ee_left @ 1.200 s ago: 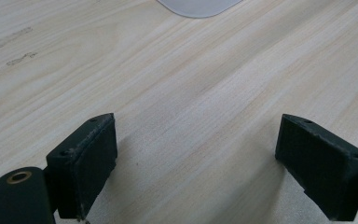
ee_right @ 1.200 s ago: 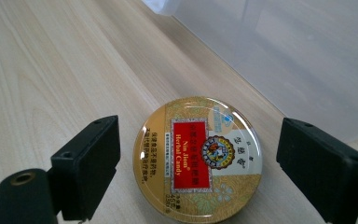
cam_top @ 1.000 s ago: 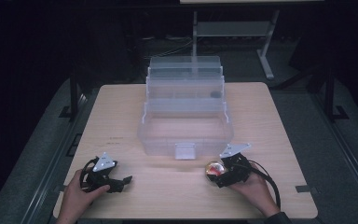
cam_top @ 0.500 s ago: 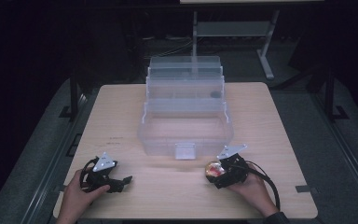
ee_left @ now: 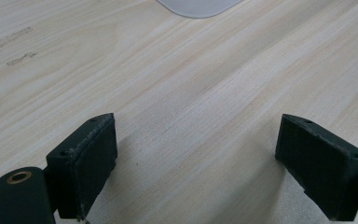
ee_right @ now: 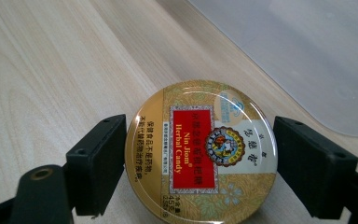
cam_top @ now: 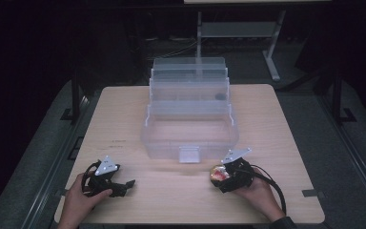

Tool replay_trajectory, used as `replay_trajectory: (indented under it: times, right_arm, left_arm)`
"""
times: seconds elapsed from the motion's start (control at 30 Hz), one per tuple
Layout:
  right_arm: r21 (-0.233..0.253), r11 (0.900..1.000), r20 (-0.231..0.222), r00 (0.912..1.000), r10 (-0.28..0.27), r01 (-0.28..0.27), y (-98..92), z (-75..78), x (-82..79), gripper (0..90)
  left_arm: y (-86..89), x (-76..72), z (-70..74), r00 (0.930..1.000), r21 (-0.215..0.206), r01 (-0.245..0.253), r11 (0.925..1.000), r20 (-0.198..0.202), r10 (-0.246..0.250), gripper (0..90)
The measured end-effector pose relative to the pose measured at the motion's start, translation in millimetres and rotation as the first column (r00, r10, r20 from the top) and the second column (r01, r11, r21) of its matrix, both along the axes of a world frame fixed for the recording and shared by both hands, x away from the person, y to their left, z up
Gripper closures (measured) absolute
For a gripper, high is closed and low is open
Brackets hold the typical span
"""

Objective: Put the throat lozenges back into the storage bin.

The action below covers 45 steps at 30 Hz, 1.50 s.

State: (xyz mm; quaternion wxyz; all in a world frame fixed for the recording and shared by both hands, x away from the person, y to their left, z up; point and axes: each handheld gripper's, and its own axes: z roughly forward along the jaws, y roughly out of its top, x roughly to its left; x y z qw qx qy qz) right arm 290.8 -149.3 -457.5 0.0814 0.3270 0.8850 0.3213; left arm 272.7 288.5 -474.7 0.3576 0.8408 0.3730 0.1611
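A round gold candy tin [ee_right: 200, 158] with a red label reading "Nin Jiom Herbal Candy" sits between the jaws of my right gripper [ee_right: 200, 170], which press on its left and right edges. From above, that tin [cam_top: 217, 172] and the right gripper [cam_top: 223, 177] lie low on the table, just in front of the clear box's right corner. My left gripper [cam_top: 126, 185] rests at the front left, jaws wide apart. Bare wood lies between the jaws of the left gripper [ee_left: 193, 168].
A clear plastic tiered organiser box [cam_top: 189, 138] stands open at the table's middle, its trays stepping up toward the far edge. A rounded corner of the box [ee_left: 198, 7] lies ahead of the left gripper. The box's clear wall [ee_right: 307, 56] is close beside the tin. The wooden table [cam_top: 276, 124] ends near both hands.
The right gripper has shifted a touch to the left with the tin held in it. The left gripper has stayed where it was.
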Motion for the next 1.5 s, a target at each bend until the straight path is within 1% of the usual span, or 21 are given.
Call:
replay_trajectory:
  times: [0.07,0.1,0.17,0.27,0.47,0.53,0.73,0.9,1.1,1.5]
  right_arm:
    - [0.0,1.0,0.001,1.0,0.0,0.0,-0.1,0.4,-0.2,19.5]
    - [0.011,1.0,0.004,1.0,0.0,0.0,-1.2,2.0,-0.2,19.9]
    - [0.01,1.0,0.011,0.9999,-0.003,0.003,-2.0,3.1,-0.4,20.0]
    - [0.005,1.0,0.007,0.9999,-0.014,0.014,-4.2,3.3,0.1,20.0]
    - [0.015,1.0,0.014,0.9998,-0.017,0.017,-5.7,4.6,-1.0,20.0]
    - [0.011,1.0,0.014,0.9997,-0.019,0.019,-6.0,5.6,-1.0,20.0]
    - [0.016,1.0,0.014,0.9997,-0.02,0.02,-7.5,7.3,-1.6,20.1]
    - [0.015,1.0,0.004,0.9999,-0.015,0.015,-9.5,9.8,-3.3,20.1]
    - [0.024,0.999,0.007,0.9997,-0.023,0.023,-14.2,15.3,-5.6,20.1]
    - [0.032,0.999,0.014,0.999,-0.043,0.043,-28.4,21.0,-8.2,20.1]
  left_arm:
    - [0.0,0.0,0.0,1.0,0.0,0.0,1.0,0.0,0.0,11.7]
    - [0.0,0.0,0.0,1.0,0.0,0.0,1.0,0.0,0.0,11.7]
    - [0.0,0.0,0.0,1.0,0.0,0.0,1.0,0.0,0.0,11.7]
    - [0.0,0.0,0.0,1.0,0.0,0.0,1.0,0.0,0.0,11.7]
    - [0.0,0.0,0.0,1.0,0.0,0.0,1.0,0.0,0.0,11.7]
    - [0.0,0.0,0.0,1.0,0.0,0.0,1.0,0.0,0.0,11.7]
    - [0.0,0.0,0.0,1.0,0.0,0.0,1.0,0.0,0.0,11.7]
    - [0.0,0.0,0.0,1.0,0.0,0.0,1.0,0.0,0.0,11.7]
    - [0.0,0.0,0.0,1.0,0.0,0.0,1.0,0.0,0.0,11.7]
    - [0.0,0.0,0.0,1.0,0.0,0.0,1.0,0.0,0.0,11.7]
